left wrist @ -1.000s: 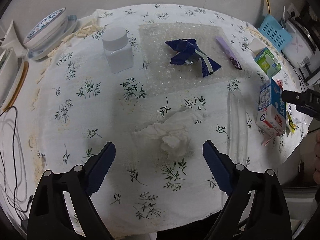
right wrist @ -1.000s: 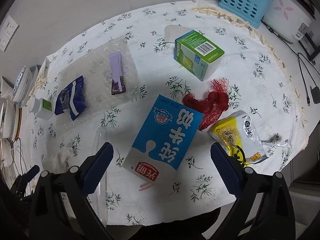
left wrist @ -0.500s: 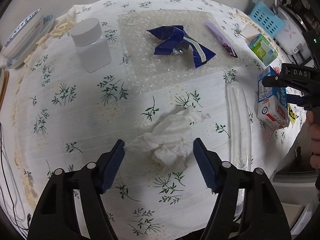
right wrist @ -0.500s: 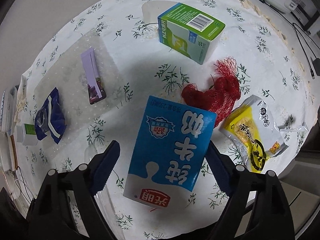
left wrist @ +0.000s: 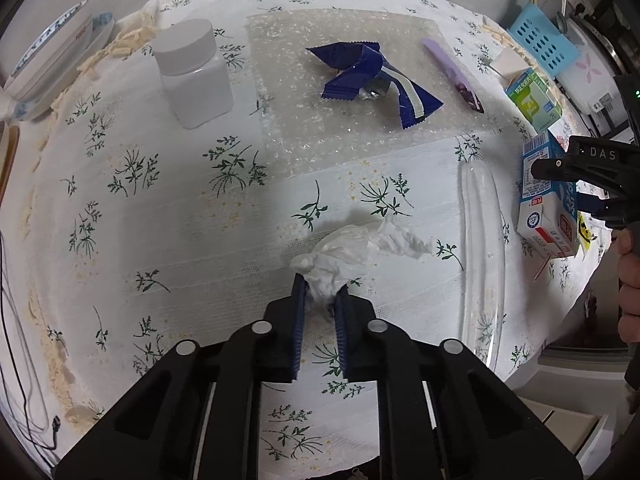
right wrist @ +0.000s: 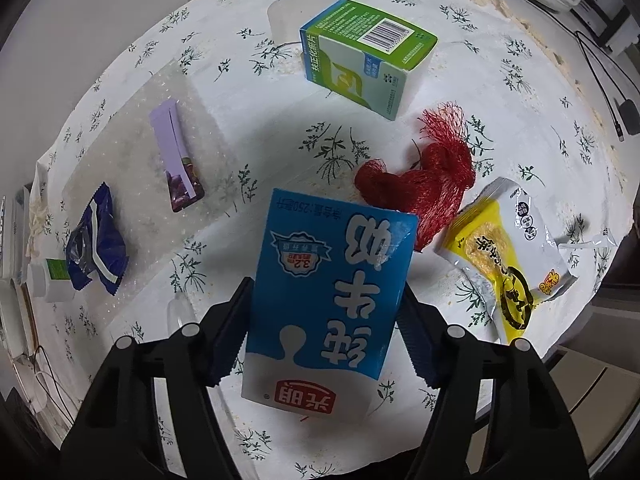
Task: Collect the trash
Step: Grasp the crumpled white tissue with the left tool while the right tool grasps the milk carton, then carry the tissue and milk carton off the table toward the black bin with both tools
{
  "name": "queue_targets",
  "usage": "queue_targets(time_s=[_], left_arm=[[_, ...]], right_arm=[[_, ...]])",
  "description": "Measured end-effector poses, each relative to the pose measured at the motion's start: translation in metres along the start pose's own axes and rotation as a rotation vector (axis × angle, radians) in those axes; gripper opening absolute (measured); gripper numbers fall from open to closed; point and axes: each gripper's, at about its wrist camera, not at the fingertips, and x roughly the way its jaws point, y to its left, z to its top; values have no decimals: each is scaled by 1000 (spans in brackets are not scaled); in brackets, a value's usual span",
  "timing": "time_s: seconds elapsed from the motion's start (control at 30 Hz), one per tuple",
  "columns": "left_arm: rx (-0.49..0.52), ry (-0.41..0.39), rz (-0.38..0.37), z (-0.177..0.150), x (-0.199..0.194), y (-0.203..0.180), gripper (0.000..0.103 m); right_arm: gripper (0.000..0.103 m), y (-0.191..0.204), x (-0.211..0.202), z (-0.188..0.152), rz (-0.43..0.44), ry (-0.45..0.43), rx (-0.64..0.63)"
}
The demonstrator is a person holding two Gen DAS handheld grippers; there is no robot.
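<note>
My left gripper (left wrist: 321, 294) is shut on a crumpled white tissue (left wrist: 348, 248), which lies on the flowered tablecloth (left wrist: 160, 220). My right gripper (right wrist: 324, 296) points down over a blue milk carton (right wrist: 332, 280) lying flat. Its jaws are closing, and both pads lie against the carton's long sides. In the left wrist view the same carton (left wrist: 544, 216) shows at the table's right edge under the black right gripper (left wrist: 580, 184), held by a hand.
A blue wrapper (left wrist: 372, 76) and a purple wrapper (left wrist: 452, 72) lie on bubble wrap (left wrist: 320, 132). Nearby are a white jar (left wrist: 192, 76), a clear plastic strip (left wrist: 480, 260), a green box (right wrist: 368, 60), a red net (right wrist: 420, 184) and a yellow snack packet (right wrist: 504, 264).
The left jaws closed from wide open onto the tissue. The right gripper came down over the milk carton and its jaws narrowed onto the carton's sides.
</note>
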Motion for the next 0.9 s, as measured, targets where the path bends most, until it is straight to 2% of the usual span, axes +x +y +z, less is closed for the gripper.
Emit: queue_targets(time_s=[0.27,0.63,0.9], left_arm=[[-11,-40,-16,-5,-23,3,9],[-37,-91,5,-11,-57,-5,9],[-91,-128,16,-29,-78,-20,9]], right_arm=[[65,-2,-35,-11,15,-44,-45],[66,3,-72,-38,1,-131,-157],[66,-7,-97,-59,48,-191,-271]])
